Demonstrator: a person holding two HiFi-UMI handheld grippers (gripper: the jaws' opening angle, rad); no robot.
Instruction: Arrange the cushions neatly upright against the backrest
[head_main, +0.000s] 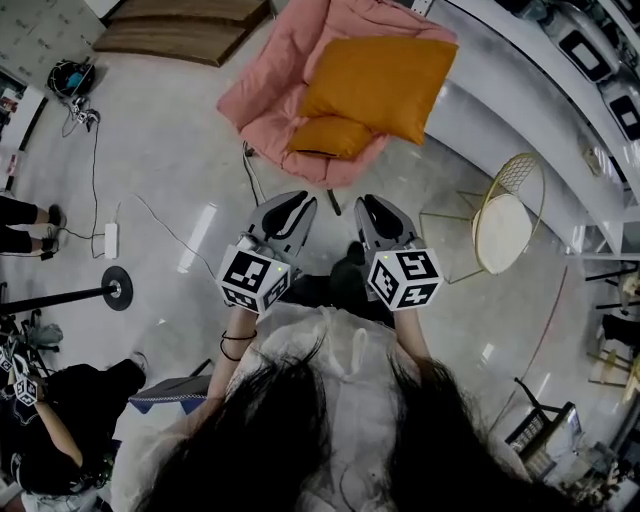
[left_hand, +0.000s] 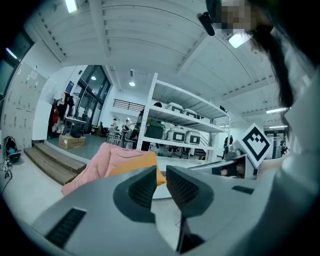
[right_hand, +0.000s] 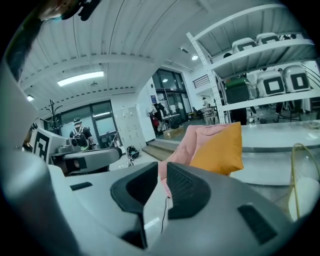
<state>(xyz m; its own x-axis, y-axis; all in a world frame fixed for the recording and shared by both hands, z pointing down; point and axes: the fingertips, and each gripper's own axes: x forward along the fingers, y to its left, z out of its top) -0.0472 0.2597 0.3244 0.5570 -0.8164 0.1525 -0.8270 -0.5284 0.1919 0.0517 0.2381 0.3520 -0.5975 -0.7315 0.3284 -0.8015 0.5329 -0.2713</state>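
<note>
Both my claws are clenched on nothing: the left claw (head_main: 297, 203) and the right claw (head_main: 371, 206) hang side by side over the floor, short of the pink chair (head_main: 285, 62), their jaws pressed together with only air between them.

The big orange cushion (head_main: 380, 85) leans on the chair's backrest, skewed, with one corner poking out past the chair's side nearest the gold wire chair (head_main: 508, 215). The small orange cushion (head_main: 330, 136) lies low on the seat, in front of the big one and close to the chair's front edge.

Judging from this, the first risk is my own: if I arrive at the chair with the jaws closed, I will only shove the cushions instead of taking them. A push on the small one could slide it off the front edge onto the floor. Tugging the big one by a corner could roll it over the chair's side. The chair looks soft and light, so a hard press may tip or turn it. A cable (head_main: 249, 168) lies on the floor by the chair's foot and could catch my step.
</note>
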